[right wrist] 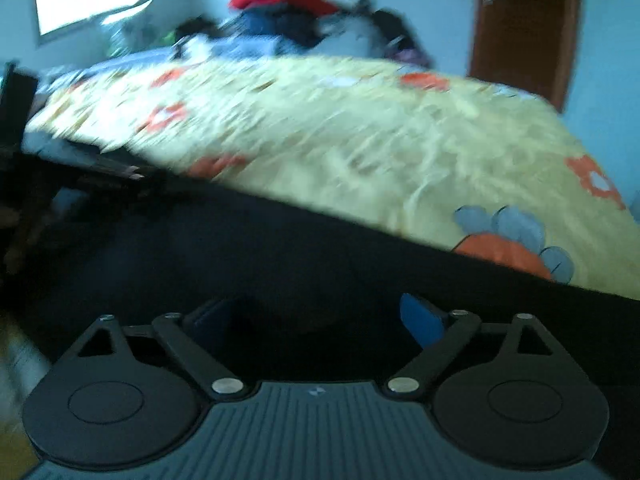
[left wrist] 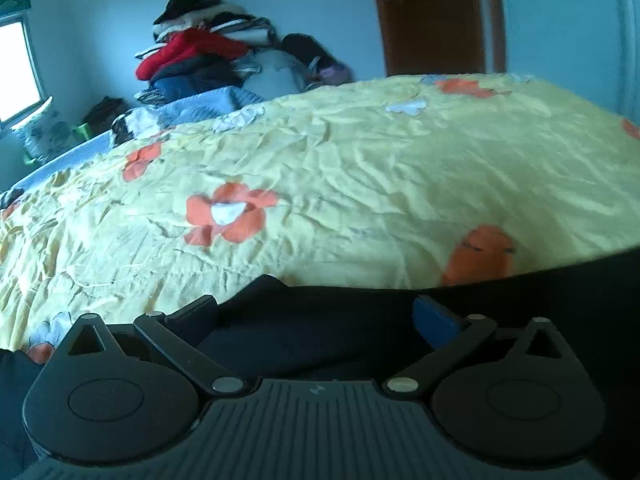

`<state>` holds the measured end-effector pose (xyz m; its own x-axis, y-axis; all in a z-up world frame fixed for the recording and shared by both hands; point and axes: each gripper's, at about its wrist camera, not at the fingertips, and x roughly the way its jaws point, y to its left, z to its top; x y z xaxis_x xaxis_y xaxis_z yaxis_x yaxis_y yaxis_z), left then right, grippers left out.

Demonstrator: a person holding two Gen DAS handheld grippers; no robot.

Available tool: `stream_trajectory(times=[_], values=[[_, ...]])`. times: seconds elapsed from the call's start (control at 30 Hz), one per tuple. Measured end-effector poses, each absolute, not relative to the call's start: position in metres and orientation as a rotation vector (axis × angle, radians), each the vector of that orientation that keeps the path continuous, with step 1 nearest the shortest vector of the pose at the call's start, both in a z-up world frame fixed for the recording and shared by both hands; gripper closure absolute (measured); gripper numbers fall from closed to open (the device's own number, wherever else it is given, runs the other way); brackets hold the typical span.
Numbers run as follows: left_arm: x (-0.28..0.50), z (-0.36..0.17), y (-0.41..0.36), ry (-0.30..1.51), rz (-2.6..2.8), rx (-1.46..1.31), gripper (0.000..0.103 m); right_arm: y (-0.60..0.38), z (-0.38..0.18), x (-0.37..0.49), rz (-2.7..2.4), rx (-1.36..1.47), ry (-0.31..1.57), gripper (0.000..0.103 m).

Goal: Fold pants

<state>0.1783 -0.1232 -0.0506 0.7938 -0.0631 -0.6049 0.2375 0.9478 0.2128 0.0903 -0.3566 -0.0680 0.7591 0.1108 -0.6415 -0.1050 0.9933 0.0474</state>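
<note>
Yellow, creased and printed with orange flowers, the quilted bedspread (left wrist: 360,168) covers a wide bed that serves as the folding surface; a heap of mixed clothes (left wrist: 208,52) is stacked against the pale blue wall at the far side, probably waiting their turn, beside a brown wooden door (left wrist: 432,16). Dark navy fabric pants (left wrist: 320,320) lie along the near edge of the bed, directly under both tools, likely so an edge can be lifted and carried over; the left gripper (left wrist: 320,312) has its jaws spread wide over the cloth, pinching nothing; the right gripper (right wrist: 316,316) likewise stands wide apart above the dark fabric (right wrist: 240,248), though that view is blurred by motion, so contact with the cloth cannot be judged.
</note>
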Motion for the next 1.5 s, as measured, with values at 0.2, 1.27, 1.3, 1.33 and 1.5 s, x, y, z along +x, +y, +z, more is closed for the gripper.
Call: stream_trajectory(times=[0.2, 1.27, 1.3, 1.33, 1.5], values=[[0.140, -0.025, -0.105, 0.555, -0.145, 0.293, 0.001, -0.402, -0.051, 0.053, -0.012, 0.309, 0.537, 0.010], [0.071, 0.014, -0.033, 0.546, -0.137, 0.162, 0.000, -0.557, -0.094, -0.020, -0.179, 1.017, 0.299, 0.094], [0.072, 0.016, -0.028, 0.540, -0.121, 0.153, 0.000, -0.549, -0.085, -0.015, -0.136, 1.000, 0.289, 0.094], [0.072, 0.018, -0.025, 0.535, -0.109, 0.143, 0.000, -0.538, -0.074, -0.009, -0.076, 0.983, 0.282, 0.094], [0.075, 0.021, -0.004, 0.537, -0.051, 0.093, 0.000, -0.461, -0.035, 0.036, 0.229, 0.884, 0.318, 0.094]])
